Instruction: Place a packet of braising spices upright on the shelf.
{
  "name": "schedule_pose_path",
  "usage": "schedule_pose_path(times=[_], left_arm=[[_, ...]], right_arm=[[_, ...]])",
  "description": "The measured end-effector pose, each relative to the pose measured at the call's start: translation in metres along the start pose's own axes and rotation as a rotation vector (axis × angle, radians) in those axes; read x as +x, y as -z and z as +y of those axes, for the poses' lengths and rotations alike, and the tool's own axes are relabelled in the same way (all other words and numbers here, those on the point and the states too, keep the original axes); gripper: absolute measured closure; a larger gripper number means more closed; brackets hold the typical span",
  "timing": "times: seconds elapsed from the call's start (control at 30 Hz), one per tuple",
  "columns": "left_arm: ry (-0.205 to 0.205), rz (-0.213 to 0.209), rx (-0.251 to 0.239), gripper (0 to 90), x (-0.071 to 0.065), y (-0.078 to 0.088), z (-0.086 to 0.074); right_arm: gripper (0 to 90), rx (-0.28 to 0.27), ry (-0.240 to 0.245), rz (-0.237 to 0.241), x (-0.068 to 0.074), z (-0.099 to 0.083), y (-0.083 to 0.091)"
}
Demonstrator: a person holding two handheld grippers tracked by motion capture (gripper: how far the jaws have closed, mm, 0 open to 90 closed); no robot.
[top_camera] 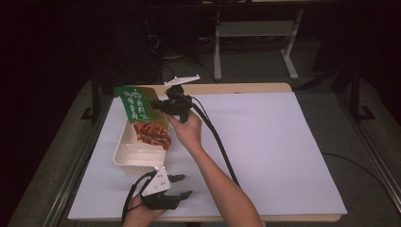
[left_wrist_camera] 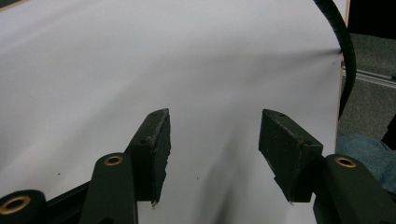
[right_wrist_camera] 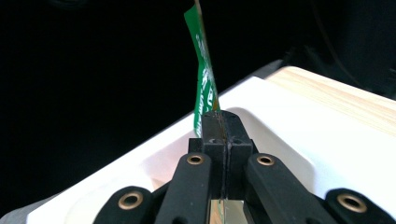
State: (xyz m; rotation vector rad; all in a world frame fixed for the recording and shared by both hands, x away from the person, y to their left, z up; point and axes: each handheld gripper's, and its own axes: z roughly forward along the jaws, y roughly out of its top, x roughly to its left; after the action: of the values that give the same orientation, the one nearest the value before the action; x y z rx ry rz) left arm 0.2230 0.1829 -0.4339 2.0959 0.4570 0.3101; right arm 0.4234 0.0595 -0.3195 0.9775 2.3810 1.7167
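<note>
1. Nearest the camera in the high view, the left gripper (top_camera: 182, 186) rests at the table's near edge, jaws apart with nothing between them, just in front of the tray (top_camera: 122, 150).
2. Farther back in that view, the right gripper (top_camera: 158, 105) pinches the packet (top_camera: 142, 113) at its right edge. The packet hangs tilted, its lower end over the tray's far end and its green top raised toward the far left. The sheet (top_camera: 265, 142) covering the table is bare to the right.
3. Left gripper view: the left gripper (left_wrist_camera: 214, 147) hovers over the sheet (left_wrist_camera: 116, 65), pads well apart and unloaded. A cable (left_wrist_camera: 343, 42) runs along the right edge.
4. Right gripper view: the right gripper (right_wrist_camera: 223, 122) has its jaws pressed together on the packet (right_wrist_camera: 203, 70), whose thin green edge rises straight above them. The tray (right_wrist_camera: 275, 135) lies below and beyond.
5. Judged step: the packet is being carried at the tray, probably on its way in or out; which one cannot be told.
6. A next move calls for a firm pinch and a level packet, so it clears the tray's rim. The left gripper could steady the tray.
</note>
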Motion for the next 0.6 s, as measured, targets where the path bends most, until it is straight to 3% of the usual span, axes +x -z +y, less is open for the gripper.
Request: schedule_pose_path(times=[0.17, 0.2, 0.6], left_arm=[[0.003, 0.000, 0.000, 42.9, 0.000, 0.000, 0.000], [0.001, -0.001, 0.002, 42.9, 0.000, -0.001, 0.000], [-0.002, -0.003, 0.005, 42.6, -0.001, -0.002, 0.001]], right_arm=[[89.7, -0.007, -0.042, -0.014, -0.011, -0.004, 0.004], [89.4, 0.021, -0.043, -0.009, -0.012, -0.007, 0.001], [89.7, -0.010, 0.029, 0.114, -0.011, -0.017, 0.002]])
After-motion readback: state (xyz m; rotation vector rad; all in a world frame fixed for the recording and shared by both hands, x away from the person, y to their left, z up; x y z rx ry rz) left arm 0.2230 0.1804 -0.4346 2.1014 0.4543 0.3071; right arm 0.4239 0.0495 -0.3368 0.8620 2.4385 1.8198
